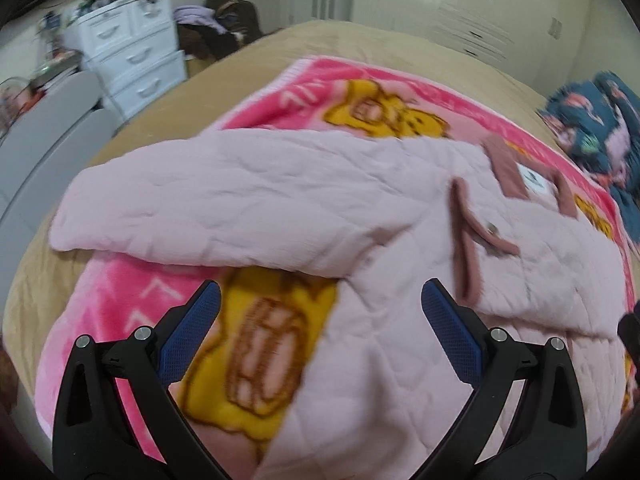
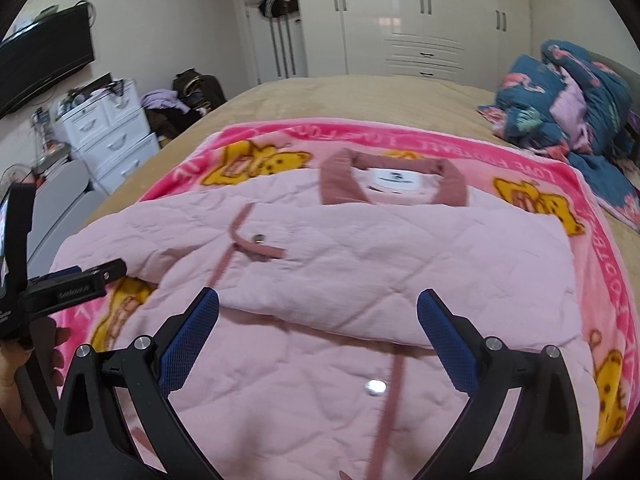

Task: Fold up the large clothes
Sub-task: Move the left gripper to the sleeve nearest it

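A pale pink quilted jacket with a darker pink collar lies on a pink cartoon-bear blanket, both sleeves folded across its chest. In the left wrist view the jacket stretches across the middle, with one sleeve reaching left. My left gripper hovers open over the jacket's lower left edge and the blanket, holding nothing. My right gripper is open above the jacket's lower front, near a silver snap. The left gripper also shows at the left edge of the right wrist view, held by a hand.
The blanket lies on a bed with a tan cover. A bundled blue flamingo-print quilt sits at the bed's right side. A white drawer unit, bags and a wall TV stand to the left, wardrobes behind.
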Available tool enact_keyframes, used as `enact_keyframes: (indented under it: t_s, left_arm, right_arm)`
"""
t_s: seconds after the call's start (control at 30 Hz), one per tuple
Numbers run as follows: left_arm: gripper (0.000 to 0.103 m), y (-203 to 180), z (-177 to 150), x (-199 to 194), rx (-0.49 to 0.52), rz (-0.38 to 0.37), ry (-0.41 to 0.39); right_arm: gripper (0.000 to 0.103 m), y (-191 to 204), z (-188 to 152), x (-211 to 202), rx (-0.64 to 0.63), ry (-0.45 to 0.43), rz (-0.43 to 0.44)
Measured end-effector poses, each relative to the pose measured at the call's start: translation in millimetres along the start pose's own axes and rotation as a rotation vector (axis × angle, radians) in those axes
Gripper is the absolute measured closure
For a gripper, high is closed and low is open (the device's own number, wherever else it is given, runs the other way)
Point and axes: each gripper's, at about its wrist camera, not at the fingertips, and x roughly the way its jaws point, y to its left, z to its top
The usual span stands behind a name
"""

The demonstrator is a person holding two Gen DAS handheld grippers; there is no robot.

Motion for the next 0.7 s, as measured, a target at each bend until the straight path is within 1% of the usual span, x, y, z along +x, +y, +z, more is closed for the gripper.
enact_keyframes:
  t_s: [0.2, 0.27, 0.43, 0.57, 0.7]
  left_arm:
    - [0.009, 31, 7, -5, -0.099, 0.018, -0.013]
    - [0.009, 40, 9, -6, -0.127, 0.017, -0.015]
    - [0.009, 68, 15, -10, -0.202, 0.043, -0.034]
    - [0.009, 87, 21, -9, -0.229, 0.098, -0.051]
    - [0.009, 111, 25, -4, -0.285, 0.117, -0.033]
  right_arm:
    - [0.004, 39, 9, 6, -0.051, -0.006, 0.043]
    - [0.004, 47, 12, 9, -0.062, -0.009, 0.053]
    - [0.004, 68, 20, 15, -0.092, -0.009, 0.069]
    - [0.004, 82, 24, 19, -0.107, -0.008, 0.09]
    - [0.004, 94, 30, 24, -0.116, 0.0, 0.114]
